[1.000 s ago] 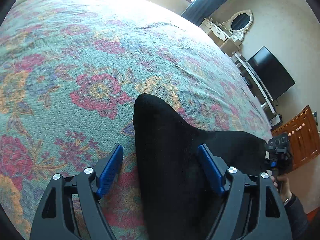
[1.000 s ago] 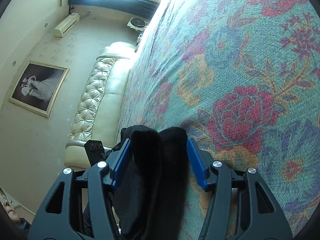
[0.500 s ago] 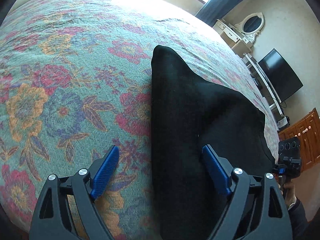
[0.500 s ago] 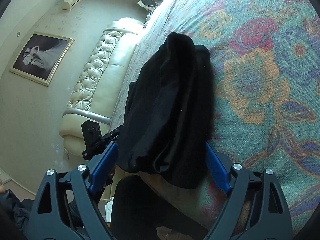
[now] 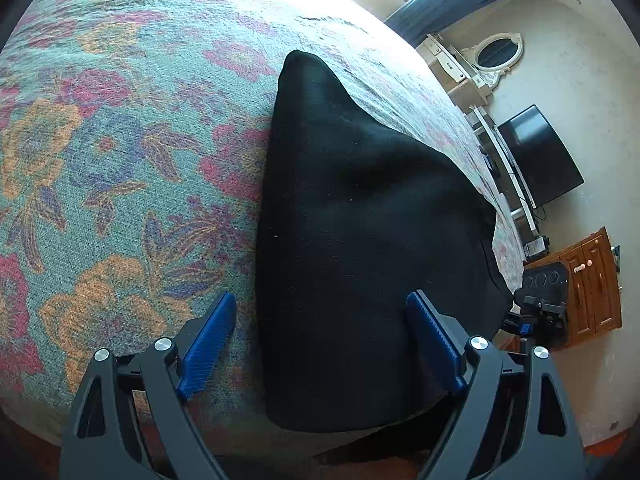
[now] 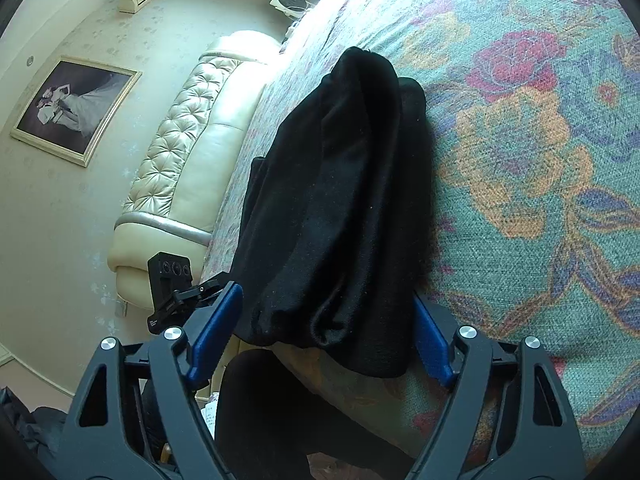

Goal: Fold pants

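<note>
Black pants (image 5: 360,216) lie folded in a thick bundle on the floral bedspread (image 5: 120,160), their near end at the bed's edge. My left gripper (image 5: 320,296) stands open over that near end; its left pad (image 5: 208,340) is clear of the cloth. In the right wrist view the pants (image 6: 340,200) show as stacked layers with rolled edges. My right gripper (image 6: 326,290) straddles their hanging end with its jaws closing, the cloth between them and the left pad (image 6: 216,328) not touching it. Each gripper shows small in the other's view: the right one (image 5: 540,304) and the left one (image 6: 172,292).
A cream tufted headboard (image 6: 180,152) and a framed picture (image 6: 72,108) are on one side. A television (image 5: 536,156), a wooden cabinet (image 5: 592,288) and a vanity mirror (image 5: 496,52) stand past the bed. A person's dark-clothed leg (image 6: 280,408) is below the bed edge.
Both grippers have drawn back toward the bed's edge and widened. The right gripper let go of the fold it was pinching. The pants now lie further ahead on the bedspread.
</note>
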Motion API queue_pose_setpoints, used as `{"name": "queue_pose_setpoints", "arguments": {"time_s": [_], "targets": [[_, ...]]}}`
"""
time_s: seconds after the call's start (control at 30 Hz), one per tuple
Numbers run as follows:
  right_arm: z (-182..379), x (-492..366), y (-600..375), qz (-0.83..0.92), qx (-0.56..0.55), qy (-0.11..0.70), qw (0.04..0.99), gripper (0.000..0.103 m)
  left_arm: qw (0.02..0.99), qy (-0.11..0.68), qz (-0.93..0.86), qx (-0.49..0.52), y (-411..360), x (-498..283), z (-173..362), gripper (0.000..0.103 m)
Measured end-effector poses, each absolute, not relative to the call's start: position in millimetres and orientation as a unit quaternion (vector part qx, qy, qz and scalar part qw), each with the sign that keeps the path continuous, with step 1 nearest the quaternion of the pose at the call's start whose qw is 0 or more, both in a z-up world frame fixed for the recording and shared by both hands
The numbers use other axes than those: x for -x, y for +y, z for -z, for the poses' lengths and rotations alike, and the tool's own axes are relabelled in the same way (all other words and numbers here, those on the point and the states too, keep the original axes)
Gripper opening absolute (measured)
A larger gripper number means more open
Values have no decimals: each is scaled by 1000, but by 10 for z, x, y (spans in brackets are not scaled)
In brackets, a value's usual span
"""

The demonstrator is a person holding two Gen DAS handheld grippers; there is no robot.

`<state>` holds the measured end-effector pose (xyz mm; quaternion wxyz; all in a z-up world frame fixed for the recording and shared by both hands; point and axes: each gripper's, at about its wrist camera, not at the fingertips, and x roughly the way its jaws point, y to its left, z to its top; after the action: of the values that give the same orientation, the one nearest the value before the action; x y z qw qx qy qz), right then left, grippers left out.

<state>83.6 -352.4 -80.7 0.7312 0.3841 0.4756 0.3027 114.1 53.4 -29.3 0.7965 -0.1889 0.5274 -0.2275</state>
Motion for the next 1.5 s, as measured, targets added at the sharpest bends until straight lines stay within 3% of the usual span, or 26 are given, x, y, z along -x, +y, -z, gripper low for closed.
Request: {"name": "queue_pose_setpoints", "arguments": {"time_s": [0.1,0.27,0.33,0.4,0.47,0.77,0.83,0.9,1.0,1.07,1.2,1.27,1.4,1.5], "targets": [[882,-827,-3615,-298,-399,477,724,52,810,521,223,149,442,-1117,277,86],[896,-832,-3633,-298,-399,482,721,49,806,520,225,170,473,-1111,321,86],[890,-834,-3640,-303,-404,481,717,53,804,521,228,173,480,-1111,329,86],[875,-835,-3654,-320,-416,476,706,66,801,523,232,176,580,-1037,371,86],[858,-866,-3695,-327,-425,476,698,72,795,527,240,180,636,-988,397,86],[888,-862,-3876,-300,-460,464,695,73,763,525,273,261,846,-1061,496,87],[880,-902,-3756,-317,-450,473,688,78,768,526,269,245,794,-1051,483,88],[828,-940,-3640,-324,-429,480,693,90,774,520,270,238,727,-1038,462,91],[797,-942,-3576,-323,-417,488,695,90,757,511,297,278,680,-1013,485,91],[802,-913,-3593,-320,-412,491,698,84,752,512,300,286,662,-1002,492,91],[865,-854,-3604,-302,-374,517,708,49,760,515,308,251,604,-989,493,91],[883,-849,-3599,-294,-362,527,711,39,765,517,303,236,563,-991,490,91],[967,-868,-3636,-306,-365,531,701,33,786,519,290,168,438,-961,450,83],[905,-894,-3619,-316,-364,528,699,43,788,514,296,166,460,-964,406,82]]}}
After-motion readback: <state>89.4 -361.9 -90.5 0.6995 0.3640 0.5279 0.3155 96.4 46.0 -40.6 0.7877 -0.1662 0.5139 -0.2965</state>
